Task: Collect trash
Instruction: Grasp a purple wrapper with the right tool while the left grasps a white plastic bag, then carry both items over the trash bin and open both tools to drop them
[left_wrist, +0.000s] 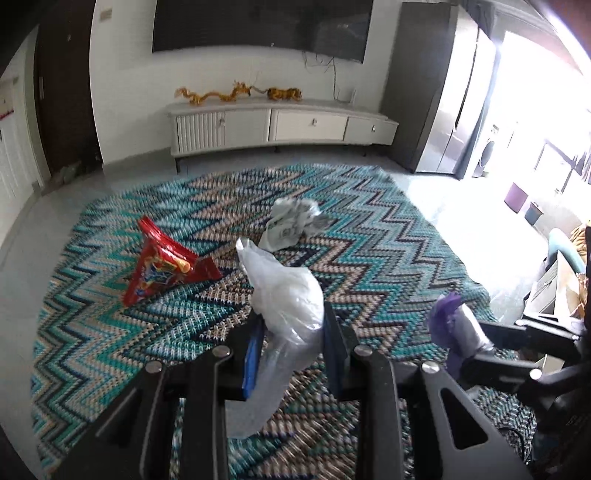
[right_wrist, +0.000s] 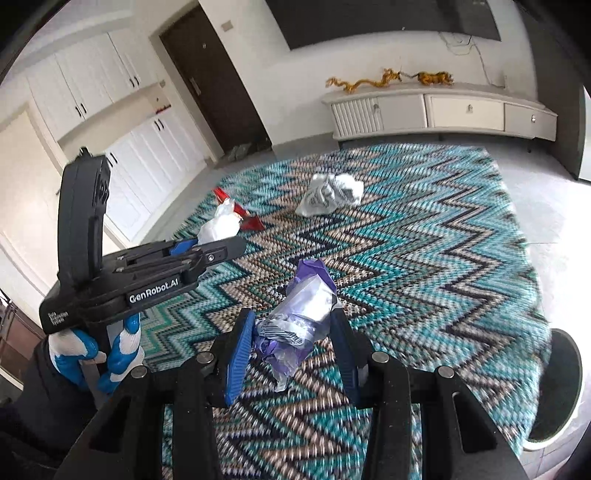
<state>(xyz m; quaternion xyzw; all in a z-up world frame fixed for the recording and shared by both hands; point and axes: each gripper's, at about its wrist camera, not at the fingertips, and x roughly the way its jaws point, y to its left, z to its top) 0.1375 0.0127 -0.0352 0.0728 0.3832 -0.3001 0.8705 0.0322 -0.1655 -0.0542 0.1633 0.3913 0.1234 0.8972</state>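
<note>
Zigzag rug (left_wrist: 369, 229) lies under both grippers. Bin (right_wrist: 565, 387) sits at the rug edge, right of the right gripper (right_wrist: 291, 332). Left gripper (left_wrist: 291, 325) is clamped on a clear bag (left_wrist: 284, 295), lifted off the rug. Right gripper is clamped on a purple wrapper (right_wrist: 303, 306) (crumpled, foil showing). Ahead of the left gripper: white wad (left_wrist: 295, 221); red packet (left_wrist: 166, 266) to its left. Gloved hand (right_wrist: 96, 350) grips the left gripper's handle.
</note>
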